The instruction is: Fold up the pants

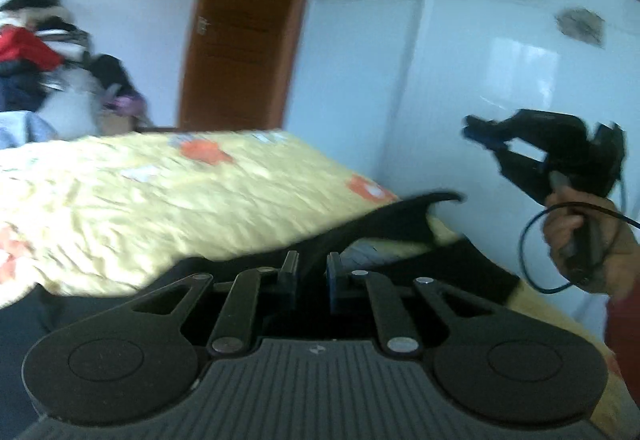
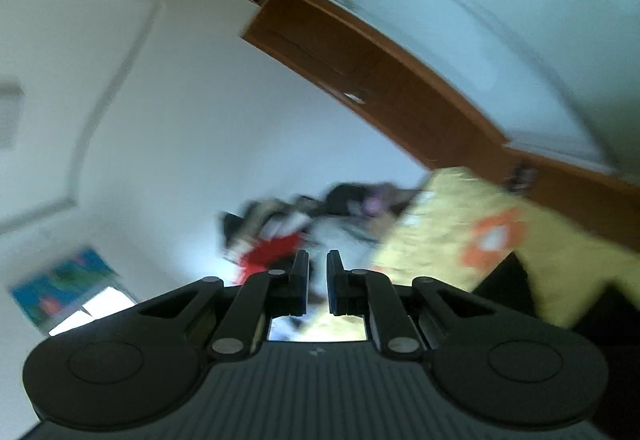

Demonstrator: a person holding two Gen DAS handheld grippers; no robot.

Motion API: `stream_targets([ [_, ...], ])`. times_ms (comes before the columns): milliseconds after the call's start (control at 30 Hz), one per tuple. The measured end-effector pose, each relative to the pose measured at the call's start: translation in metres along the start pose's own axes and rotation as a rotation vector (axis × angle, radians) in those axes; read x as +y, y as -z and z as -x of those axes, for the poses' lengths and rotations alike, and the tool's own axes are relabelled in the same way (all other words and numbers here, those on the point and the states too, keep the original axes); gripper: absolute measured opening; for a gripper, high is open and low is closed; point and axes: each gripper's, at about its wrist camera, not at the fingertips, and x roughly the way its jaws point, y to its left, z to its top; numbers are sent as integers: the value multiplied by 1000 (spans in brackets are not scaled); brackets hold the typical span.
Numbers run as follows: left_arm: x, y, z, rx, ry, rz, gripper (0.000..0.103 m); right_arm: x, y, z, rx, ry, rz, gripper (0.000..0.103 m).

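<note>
Black pants [image 1: 384, 224] lie on a yellow bedspread [image 1: 168, 195]. My left gripper [image 1: 313, 270] is shut on a fold of the black pants and lifts it off the bed. My right gripper [image 1: 486, 137] shows in the left wrist view, held up in the air to the right, away from the pants. In the right wrist view its fingers [image 2: 318, 282] stand a narrow gap apart with nothing between them. A dark part of the pants [image 2: 508, 280] shows low at the right there.
A brown wooden door [image 1: 244, 27] stands behind the bed. A pile of clothes [image 1: 36, 51] sits at the far left. A white wardrobe [image 1: 500, 51] with flower prints runs along the bed's right side. A blue cable [image 1: 532, 248] hangs from the right hand.
</note>
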Motion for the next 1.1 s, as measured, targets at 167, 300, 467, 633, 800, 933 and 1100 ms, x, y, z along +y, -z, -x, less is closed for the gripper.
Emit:
stream_targets([
  [167, -11, 29, -19, 81, -20, -34, 14, -52, 30, 15, 150, 131, -209, 77],
  [300, -7, 38, -25, 123, -87, -105, 21, -65, 52, 21, 163, 147, -264, 100],
  [467, -1, 52, -31, 157, -84, -106, 50, -67, 55, -3, 214, 204, -213, 100],
  [633, -8, 58, -28, 124, -124, -158, 78, -60, 57, -35, 255, 223, -132, 100],
  [800, -13, 56, -33, 127, -159, -222, 80, -61, 58, -66, 247, 256, -76, 11],
  [933, -23, 53, -41, 136, -162, -290, 91, -69, 56, -67, 185, 206, -141, 5],
  [1100, -40, 59, -57, 138, -216, -406, 95, -45, 43, -49, 133, 86, -131, 5],
])
